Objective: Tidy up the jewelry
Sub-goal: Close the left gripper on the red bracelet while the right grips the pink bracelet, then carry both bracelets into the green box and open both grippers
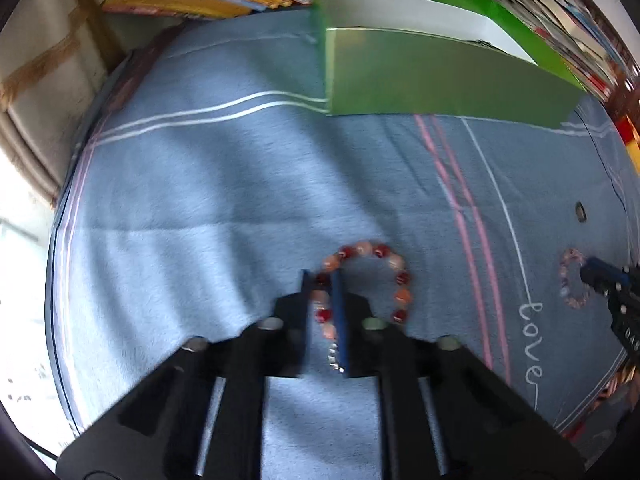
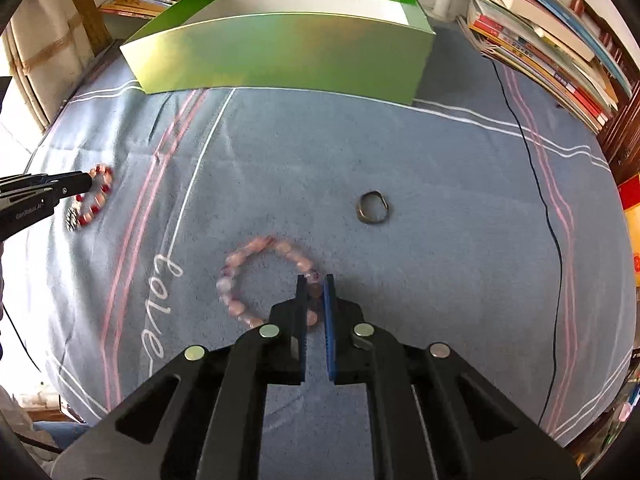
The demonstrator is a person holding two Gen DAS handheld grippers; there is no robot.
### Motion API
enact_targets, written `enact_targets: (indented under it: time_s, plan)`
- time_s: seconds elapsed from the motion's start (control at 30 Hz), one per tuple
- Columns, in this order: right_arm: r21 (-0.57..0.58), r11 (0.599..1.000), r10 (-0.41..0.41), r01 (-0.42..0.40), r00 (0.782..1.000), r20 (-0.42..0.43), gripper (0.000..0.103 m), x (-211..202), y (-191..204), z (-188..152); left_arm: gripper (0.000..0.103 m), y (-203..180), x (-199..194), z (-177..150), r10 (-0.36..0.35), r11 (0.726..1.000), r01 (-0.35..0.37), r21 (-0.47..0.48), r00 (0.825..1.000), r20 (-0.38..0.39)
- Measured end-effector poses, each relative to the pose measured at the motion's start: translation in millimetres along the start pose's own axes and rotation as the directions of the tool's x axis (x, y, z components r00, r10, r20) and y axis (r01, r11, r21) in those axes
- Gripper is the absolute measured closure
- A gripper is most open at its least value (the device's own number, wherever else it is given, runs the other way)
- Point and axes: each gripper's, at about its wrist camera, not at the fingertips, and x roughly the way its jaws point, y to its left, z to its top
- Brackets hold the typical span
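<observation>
At the far edge of the blue cloth (image 2: pixel 360 152) the green box (image 2: pixel 280 52) shows no jewelry inside, so nothing looks sorted yet. Nearer, the left gripper (image 1: pixel 321 284) is clamped on the red bead bracelet (image 1: pixel 394 276), the right gripper (image 2: pixel 315 284) on the pink bead bracelet (image 2: pixel 240 264). The small ring (image 2: pixel 373 208) lies untouched, right of them.

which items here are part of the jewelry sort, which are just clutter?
In the job:
- red and peach bead bracelet, gripped by left gripper
- pale pink bead bracelet, gripped by right gripper
- metal ring, loose on the cloth
- open green box, likely the destination

Lying about:
- book stacks
- black cable
- blue blanket
</observation>
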Motion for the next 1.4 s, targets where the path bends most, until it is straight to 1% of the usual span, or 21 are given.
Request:
enact_targets:
  time_s: [0.07, 0.23, 0.33, 0.4, 0.5, 0.57, 0.7, 0.83, 0.9, 1.0, 1.07, 1.17, 1.23, 1.33, 1.4]
  plan:
    - [-0.005, 1.0, 0.009, -0.009, 1.0, 0.013, 0.095, -3.3, 2.6, 3.4, 0.095, -1.5, -2.3, 2.6, -0.028, 1.0, 0.028, -0.006, 1.0, 0.001]
    - [-0.002, 0.999, 0.033, -0.033, 0.996, 0.082, 0.095, -28.9, 1.0, 22.1, 0.095, -2.3, -33.0, 15.2, -0.08, 0.996, 0.083, -0.034, 0.994, 0.072]
    - [-0.008, 0.999, 0.049, -0.048, 0.988, 0.148, 0.095, -53.3, 0.1, 38.9, 0.095, -0.3, -57.5, 30.4, -0.121, 0.991, 0.127, -0.04, 0.985, 0.125]
    - [-0.015, 0.998, 0.061, -0.059, 0.981, 0.185, 0.095, -67.8, 3.3, 49.9, 0.095, -0.7, -73.4, 39.7, -0.166, 0.984, 0.175, -0.045, 0.975, 0.15]
    - [-0.013, 0.997, 0.082, -0.081, 0.968, 0.237, 0.095, -86.6, -2.0, 64.6, 0.095, -2.4, -90.4, 47.7, -0.187, 0.98, 0.197, -0.039, 0.965, 0.181]
    - [-0.019, 0.997, 0.075, -0.072, 0.966, 0.247, 0.095, -89.8, -0.3, 68.8, 0.095, -8.0, -91.5, 51.5, -0.18, 0.982, 0.188, -0.029, 0.967, 0.18]
    - [-0.024, 0.997, 0.075, -0.071, 0.973, 0.22, 0.095, -79.5, 3.5, 67.7, 0.095, -20.7, -86.0, 49.1, -0.155, 0.988, 0.156, 0.006, 0.974, 0.163]
    - [-0.029, 0.997, 0.08, -0.075, 0.975, 0.21, 0.095, -74.2, 4.3, 67.5, 0.095, -27.8, -84.7, 50.0, -0.147, 0.989, 0.145, 0.027, 0.975, 0.167]
    - [-0.032, 0.997, 0.079, -0.074, 0.972, 0.221, 0.095, -76.8, 4.0, 74.2, 0.095, -29.8, -87.7, 58.2, -0.153, 0.988, 0.15, 0.031, 0.972, 0.177]
    - [-0.035, 0.996, 0.084, -0.078, 0.962, 0.259, 0.095, -87.1, 0.7, 94.4, 0.095, -31.4, -95.5, 78.4, -0.163, 0.987, 0.16, 0.028, 0.965, 0.203]
    - [-0.037, 0.997, 0.078, -0.07, 0.953, 0.292, 0.095, -94.2, -2.4, 114.1, 0.095, -33.1, -102.2, 95.3, -0.167, 0.986, 0.165, 0.027, 0.959, 0.227]
    - [-0.027, 0.998, 0.069, -0.063, 0.934, 0.351, 0.095, -101.0, -8.2, 144.8, 0.095, -35.8, -106.4, 122.1, -0.15, 0.989, 0.147, 0.032, 0.953, 0.261]
    - [-0.015, 0.998, 0.057, -0.055, 0.926, 0.373, 0.095, -99.4, -11.4, 162.2, 0.095, -35.8, -103.2, 138.6, -0.136, 0.991, 0.136, 0.019, 0.953, 0.272]
    - [-0.002, 0.998, 0.053, -0.057, 0.927, 0.372, 0.095, -86.8, -14.4, 182.0, 0.095, -36.3, -89.7, 160.2, -0.11, 0.993, 0.118, -0.015, 0.957, 0.268]
    - [0.004, 0.999, 0.049, -0.054, 0.935, 0.35, 0.095, -71.6, -15.5, 191.1, 0.095, -37.8, -75.4, 171.3, -0.066, 0.996, 0.08, -0.043, 0.963, 0.262]
